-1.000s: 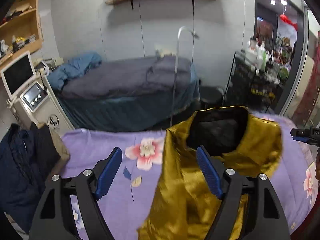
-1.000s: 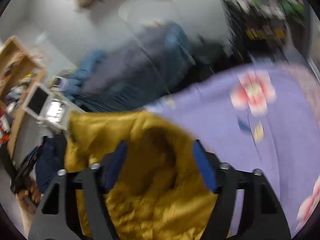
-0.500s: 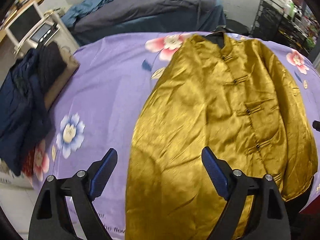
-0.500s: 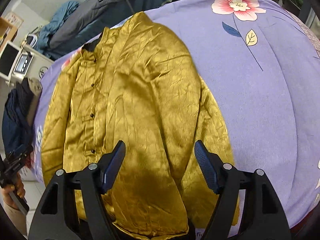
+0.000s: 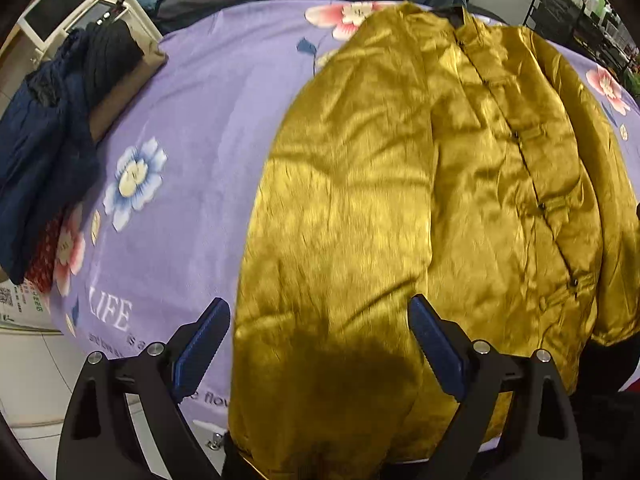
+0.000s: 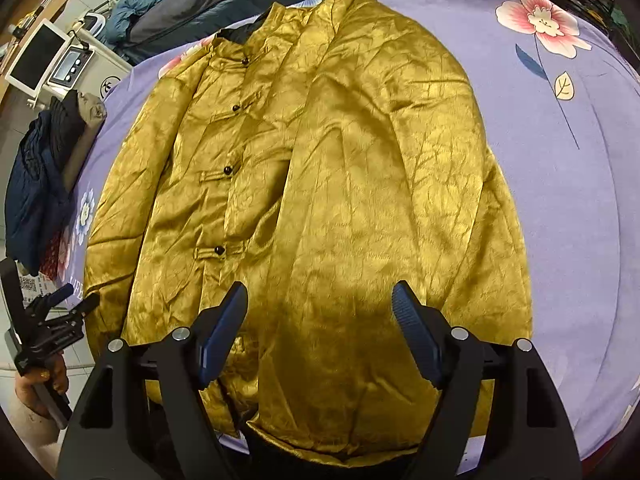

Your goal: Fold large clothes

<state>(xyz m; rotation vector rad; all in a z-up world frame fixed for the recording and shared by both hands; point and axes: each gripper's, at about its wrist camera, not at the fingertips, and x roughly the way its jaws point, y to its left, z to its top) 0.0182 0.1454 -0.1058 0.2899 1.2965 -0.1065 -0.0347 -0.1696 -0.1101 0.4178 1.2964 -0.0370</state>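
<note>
Your left claw point(image 5: 318, 344) and right claw point(image 6: 320, 328) have dropped closer, both released, above the gold jacket point(image 6: 320, 168) overhanging the bed's point(image 5: 192, 128) near edge.

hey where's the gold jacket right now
The gold jacket lies spread flat, buttons up, on the purple floral blanket, filling the middle of both wrist views; its hem is nearest the cameras and the dark clothes pile sits off to its left.

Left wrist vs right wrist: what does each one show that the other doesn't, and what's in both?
Left wrist only: the "LIFE" lettering printed on the purple sheet. Right wrist only: the left gripper, seen from outside in the person's hand, beside the bed. Both: the gold jacket spread front up, the dark clothes pile, and each view's own right gripper or left gripper open.
</note>
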